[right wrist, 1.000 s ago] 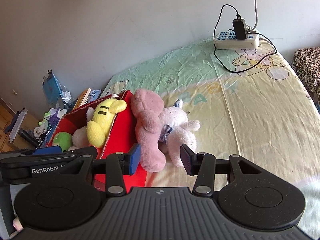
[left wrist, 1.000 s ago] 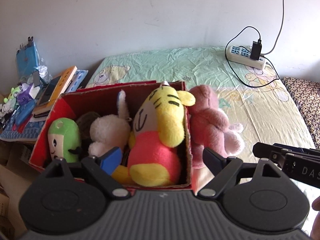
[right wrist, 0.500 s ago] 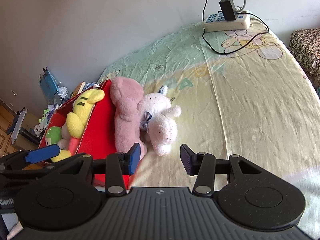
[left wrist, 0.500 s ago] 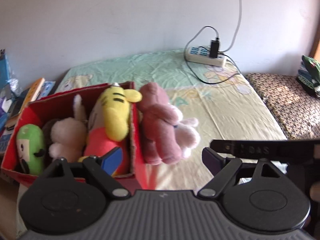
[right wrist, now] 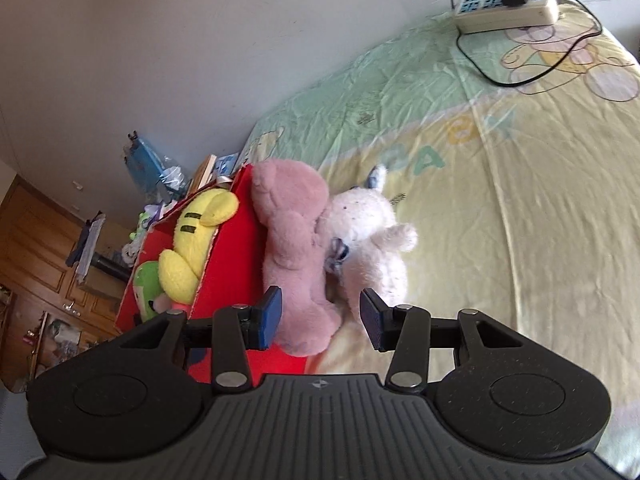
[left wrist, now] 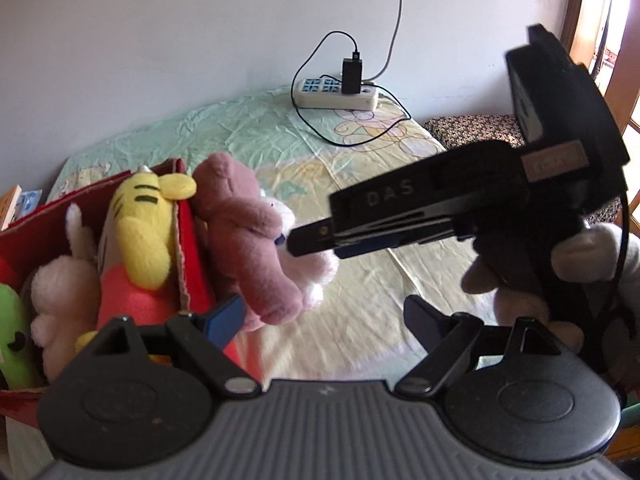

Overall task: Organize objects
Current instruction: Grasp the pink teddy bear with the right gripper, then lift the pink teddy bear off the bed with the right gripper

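Note:
A red cardboard box (left wrist: 192, 256) (right wrist: 232, 276) on the bed holds a yellow tiger plush (left wrist: 136, 232) (right wrist: 196, 240), a cream plush (left wrist: 60, 300) and a green plush (left wrist: 12, 320). A pink teddy (left wrist: 244, 248) (right wrist: 292, 248) lies against the box's right wall, and a white bunny plush (right wrist: 368, 240) (left wrist: 308, 272) lies next to it. My right gripper (right wrist: 320, 322) is open, its fingers either side of the teddy's legs, touching nothing. It also shows in the left wrist view (left wrist: 304, 240), reaching over the plushes. My left gripper (left wrist: 324, 320) is open and empty, just right of the box.
A white power strip (left wrist: 336, 94) (right wrist: 508, 6) with a black charger and cables lies at the bed's far end. Books and clutter (right wrist: 208, 168) sit beyond the box. A patterned cushion (left wrist: 476, 128) is at the right. Wooden cabinets (right wrist: 36, 264) stand at the left.
My left gripper has swung right, away from over the box. My right gripper has moved forward and down to the pink teddy, and now crosses the left wrist view.

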Available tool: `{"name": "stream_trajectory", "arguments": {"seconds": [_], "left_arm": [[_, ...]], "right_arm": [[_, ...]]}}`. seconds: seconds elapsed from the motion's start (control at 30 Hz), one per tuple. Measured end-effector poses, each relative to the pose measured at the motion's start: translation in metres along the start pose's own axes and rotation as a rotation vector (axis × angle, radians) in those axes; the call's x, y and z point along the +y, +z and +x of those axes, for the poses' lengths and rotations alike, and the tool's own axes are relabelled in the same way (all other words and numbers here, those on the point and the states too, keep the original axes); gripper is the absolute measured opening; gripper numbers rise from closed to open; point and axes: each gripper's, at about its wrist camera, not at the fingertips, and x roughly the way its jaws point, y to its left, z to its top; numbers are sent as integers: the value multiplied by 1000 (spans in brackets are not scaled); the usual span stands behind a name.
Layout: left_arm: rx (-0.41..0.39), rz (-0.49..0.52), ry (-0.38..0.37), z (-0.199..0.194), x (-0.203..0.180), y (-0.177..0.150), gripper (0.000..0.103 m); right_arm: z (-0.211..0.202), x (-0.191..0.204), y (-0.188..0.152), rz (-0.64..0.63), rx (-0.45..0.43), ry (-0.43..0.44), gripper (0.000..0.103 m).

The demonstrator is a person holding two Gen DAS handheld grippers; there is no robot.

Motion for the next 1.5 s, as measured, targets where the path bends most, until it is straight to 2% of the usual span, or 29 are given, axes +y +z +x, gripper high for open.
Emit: {"name": "stream_trajectory", "arguments": {"seconds": [0.13,0.27,0.33,0.37,0.5,0.67,0.8,0.93,1.13,1.23,1.4,1.5], "left_arm": [[1,27,-22,-1,0,-1,88],[7,26,-11,-1,3,-3,86],[10,16,-13,-2,6,-5,87],[9,12,-16,-3,7,-5,87],[-1,14,-24,-8,7,-7,88],[-1,15,-84,-13,3,-13,88],[9,29,-132,-17,-3,-22,88],[32,32,-193,-18,-9,-35,88],[79,-9,-269,-18,-5,-55,88],[99,-52,-283,-19,2,-63,88],[128,-137,-273,-18,17,-76,88],[140,-162,-261,-16,21,-83,88]], "right_arm": [[25,12,6,-50,51,28,48],[45,15,8,-39,90,39,46],[52,12,6,-16,108,40,31],[53,10,5,-2,114,55,30],[37,13,0,-28,79,65,28],[8,11,-4,-35,44,78,27],[-10,6,-18,-59,63,61,27],[-31,5,-40,-115,84,-7,27],[-49,7,-69,-184,134,-59,27],[-49,9,-80,-205,154,-37,27],[-41,15,-89,-145,189,63,29],[-37,18,-90,-139,184,72,29]]}}
